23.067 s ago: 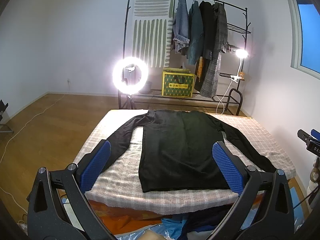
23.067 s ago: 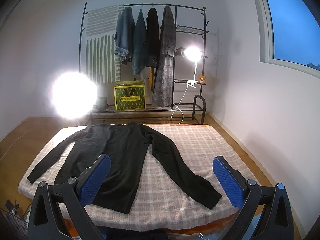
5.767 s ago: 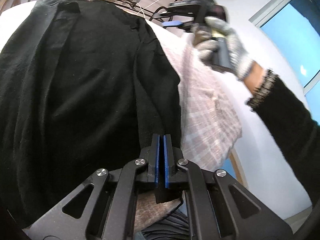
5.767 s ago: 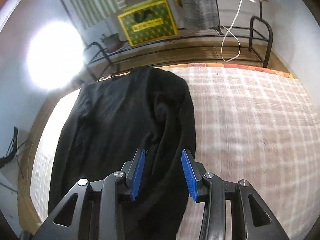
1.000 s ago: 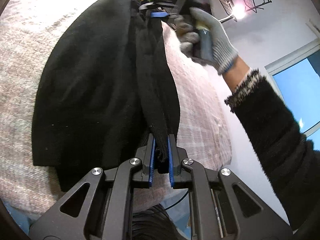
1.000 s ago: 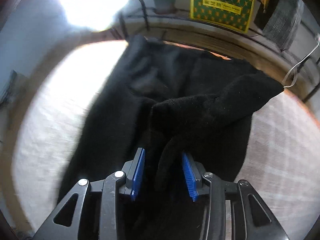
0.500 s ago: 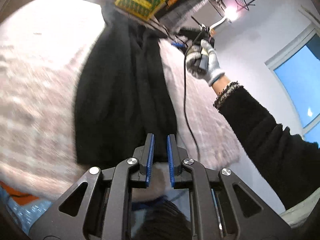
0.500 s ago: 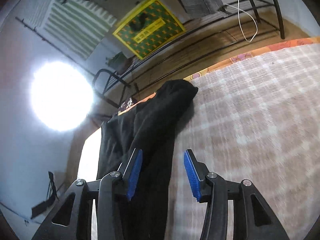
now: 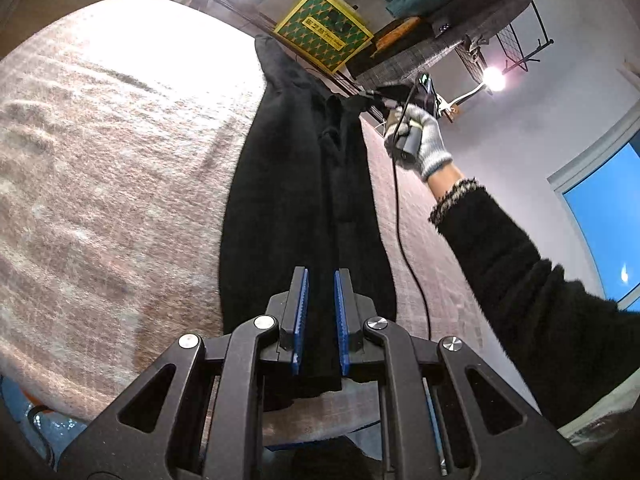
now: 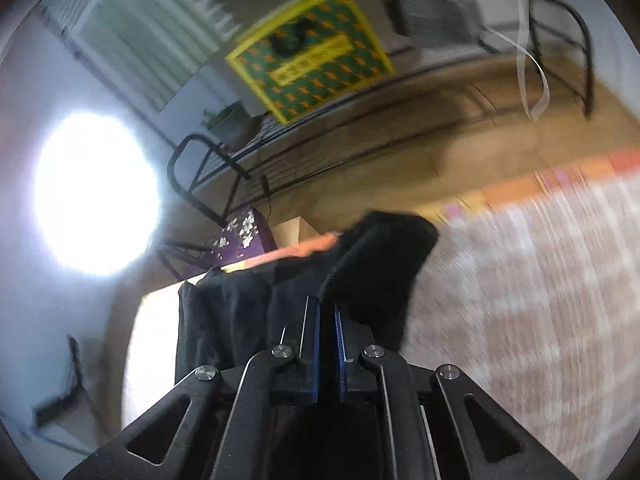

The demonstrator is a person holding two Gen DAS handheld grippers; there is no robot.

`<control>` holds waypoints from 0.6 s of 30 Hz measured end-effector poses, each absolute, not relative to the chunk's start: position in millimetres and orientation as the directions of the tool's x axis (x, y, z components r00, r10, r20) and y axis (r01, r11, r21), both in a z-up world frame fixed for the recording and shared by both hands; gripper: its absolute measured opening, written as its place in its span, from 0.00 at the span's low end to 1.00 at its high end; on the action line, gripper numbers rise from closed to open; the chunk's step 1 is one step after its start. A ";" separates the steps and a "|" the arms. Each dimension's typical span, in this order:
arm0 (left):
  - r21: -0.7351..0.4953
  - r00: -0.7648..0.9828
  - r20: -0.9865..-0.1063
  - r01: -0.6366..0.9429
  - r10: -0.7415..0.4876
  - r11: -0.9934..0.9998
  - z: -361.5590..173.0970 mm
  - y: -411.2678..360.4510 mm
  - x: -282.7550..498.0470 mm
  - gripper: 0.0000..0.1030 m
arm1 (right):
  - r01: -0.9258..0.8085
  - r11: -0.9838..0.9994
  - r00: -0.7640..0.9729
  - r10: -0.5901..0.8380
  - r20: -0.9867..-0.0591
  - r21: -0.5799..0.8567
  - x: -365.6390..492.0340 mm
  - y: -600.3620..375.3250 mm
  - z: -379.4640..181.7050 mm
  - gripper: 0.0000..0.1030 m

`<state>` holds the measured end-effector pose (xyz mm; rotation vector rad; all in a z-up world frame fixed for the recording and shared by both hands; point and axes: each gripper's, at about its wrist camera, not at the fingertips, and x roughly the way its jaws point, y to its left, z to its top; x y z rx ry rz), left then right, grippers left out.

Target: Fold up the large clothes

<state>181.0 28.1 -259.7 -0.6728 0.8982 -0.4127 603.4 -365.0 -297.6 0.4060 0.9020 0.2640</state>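
A: Where's the black garment (image 9: 304, 200)?
B: Folded long and narrow on the checked blanket (image 9: 100, 168); the left gripper (image 9: 320, 312) pinches its near hem.
A: And the right gripper (image 10: 327, 320)?
B: Jaws just closed, clamped on the far end by the yellow box (image 10: 308, 52)

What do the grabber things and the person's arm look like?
Each gripper is black, with triangle cut-outs, silver screws and two blue ridged pads: the left gripper, the right gripper. The right hand wears a grey-white knit glove with a fuzzy black sleeve and speckled cuff. A black cable hangs from it.
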 end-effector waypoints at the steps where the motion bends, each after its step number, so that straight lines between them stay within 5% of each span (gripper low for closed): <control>1: -0.686 0.569 -0.579 0.048 -0.585 0.726 -260.6 30.5 181.8 0.10 | -0.069 0.905 0.590 0.376 -0.714 0.419 610.7 -352.5 -295.7 0.04; 10: -0.687 0.567 -0.602 -0.011 -0.561 0.726 -268.4 40.8 182.3 0.10 | -0.109 0.958 0.540 0.282 -0.793 0.267 642.5 -287.8 -336.2 0.09; 18: -0.701 0.566 -0.594 -0.014 -0.572 0.713 -267.7 45.8 181.3 0.10 | -0.196 0.945 0.581 0.327 -0.746 0.262 616.5 -276.9 -290.1 0.48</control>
